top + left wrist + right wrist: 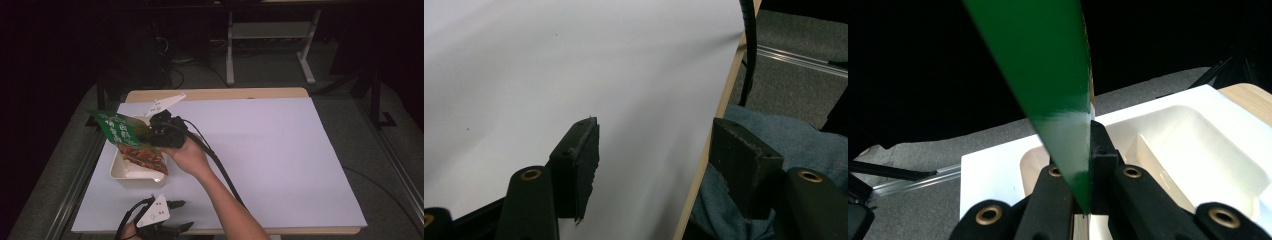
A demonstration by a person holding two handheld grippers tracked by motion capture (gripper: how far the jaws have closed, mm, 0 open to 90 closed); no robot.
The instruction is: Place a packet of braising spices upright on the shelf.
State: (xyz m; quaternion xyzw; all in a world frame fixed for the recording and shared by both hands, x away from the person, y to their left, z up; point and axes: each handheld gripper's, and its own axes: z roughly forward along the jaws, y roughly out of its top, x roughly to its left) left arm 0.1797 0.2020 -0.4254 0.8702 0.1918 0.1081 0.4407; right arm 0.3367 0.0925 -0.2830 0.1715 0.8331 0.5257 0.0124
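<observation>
Two grippers are at work: the right gripper (159,131) pinches a glossy green snack packet (131,140) edge-on between its jaws above the cream plastic tray (131,176), while the left gripper (176,216) rests wide apart and empty at the table's (280,150) near edge. Judging by this, the packet is mid-transfer at the smooth, shallow tray, and the next move calls for lowering it flat before letting go

Glossy green foil-like packet (1058,95), smooth cream plastic tray (1198,145), matt white sheet (574,65), perhaps paper

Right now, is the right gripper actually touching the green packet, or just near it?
Touching. In the right gripper view the right gripper has its jaws closed on the green packet, with the packet's edge pinched between them above the white tray.
</observation>
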